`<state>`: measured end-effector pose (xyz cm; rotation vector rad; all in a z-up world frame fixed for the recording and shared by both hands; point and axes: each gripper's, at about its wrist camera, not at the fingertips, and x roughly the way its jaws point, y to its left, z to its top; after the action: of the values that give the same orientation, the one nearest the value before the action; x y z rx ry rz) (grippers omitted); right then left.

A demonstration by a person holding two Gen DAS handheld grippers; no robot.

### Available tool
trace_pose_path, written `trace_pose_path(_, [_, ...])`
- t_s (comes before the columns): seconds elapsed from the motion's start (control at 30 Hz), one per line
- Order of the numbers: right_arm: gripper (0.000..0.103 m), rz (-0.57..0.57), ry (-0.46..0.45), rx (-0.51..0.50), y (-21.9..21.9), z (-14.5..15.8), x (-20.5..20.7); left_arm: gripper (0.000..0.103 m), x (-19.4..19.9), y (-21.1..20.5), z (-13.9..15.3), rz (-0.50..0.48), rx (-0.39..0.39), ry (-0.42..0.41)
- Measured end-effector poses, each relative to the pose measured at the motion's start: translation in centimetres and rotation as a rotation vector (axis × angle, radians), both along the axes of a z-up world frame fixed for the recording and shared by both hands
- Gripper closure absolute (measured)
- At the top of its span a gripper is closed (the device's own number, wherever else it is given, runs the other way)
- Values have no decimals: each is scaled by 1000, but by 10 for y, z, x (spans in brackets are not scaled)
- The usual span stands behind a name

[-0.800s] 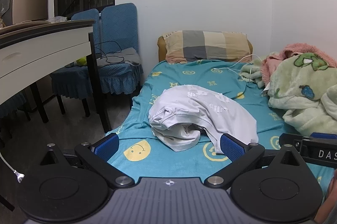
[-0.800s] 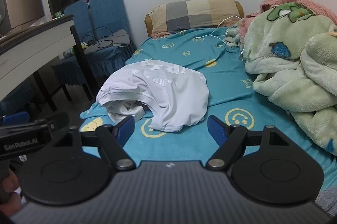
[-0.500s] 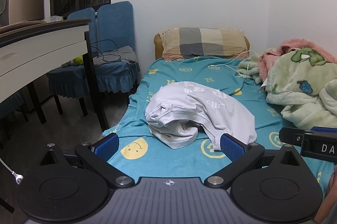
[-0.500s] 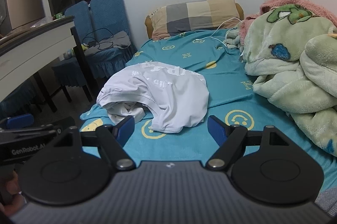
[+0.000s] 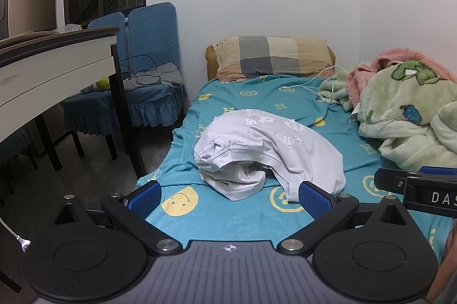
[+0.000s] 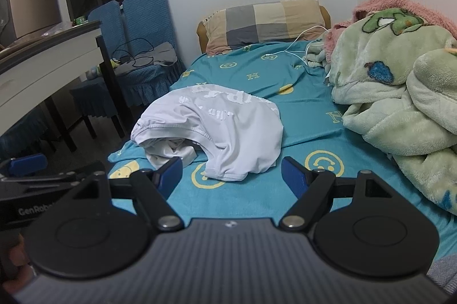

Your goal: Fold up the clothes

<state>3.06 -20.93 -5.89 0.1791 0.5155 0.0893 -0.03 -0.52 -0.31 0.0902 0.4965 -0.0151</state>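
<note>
A crumpled white T-shirt (image 5: pixel 265 150) (image 6: pixel 211 127) with white lettering lies heaped on the teal smiley-print bedsheet (image 5: pixel 228 212) (image 6: pixel 308 110), near the bed's left edge. My left gripper (image 5: pixel 228 197) hovers open just short of the shirt's near hem, with nothing between its blue pads. In the right wrist view my right gripper (image 6: pixel 231 175) is open too, a little before the shirt's near edge and apart from it. Each gripper shows at the edge of the other's view.
A green and pink fleece blanket (image 5: pixel 408 115) (image 6: pixel 400 92) is piled along the bed's right side. A checked pillow (image 5: pixel 271 55) and a white charging cable (image 6: pixel 300 47) lie at the head. A white desk (image 5: pixel 54 70) and blue chairs (image 5: pixel 148 70) stand left of the bed.
Both grippers have drifted slightly, so the shirt sits a little further left and higher in the left wrist view. The shirt has not moved and both grippers stay open.
</note>
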Motion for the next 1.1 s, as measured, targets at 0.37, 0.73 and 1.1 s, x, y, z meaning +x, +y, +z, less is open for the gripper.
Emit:
trace_pose_path(0.37, [25, -1, 0, -3, 2, -2, -1, 0, 5, 3, -2, 7, -13, 18])
trace_pose_path(0.73, [25, -29, 6, 10, 0, -1, 2, 0, 12, 11, -6, 39, -48, 23])
trace_pose_path(1.1, [25, -27, -105, 139, 7, 78, 39, 0, 19, 24, -9, 65, -144, 20])
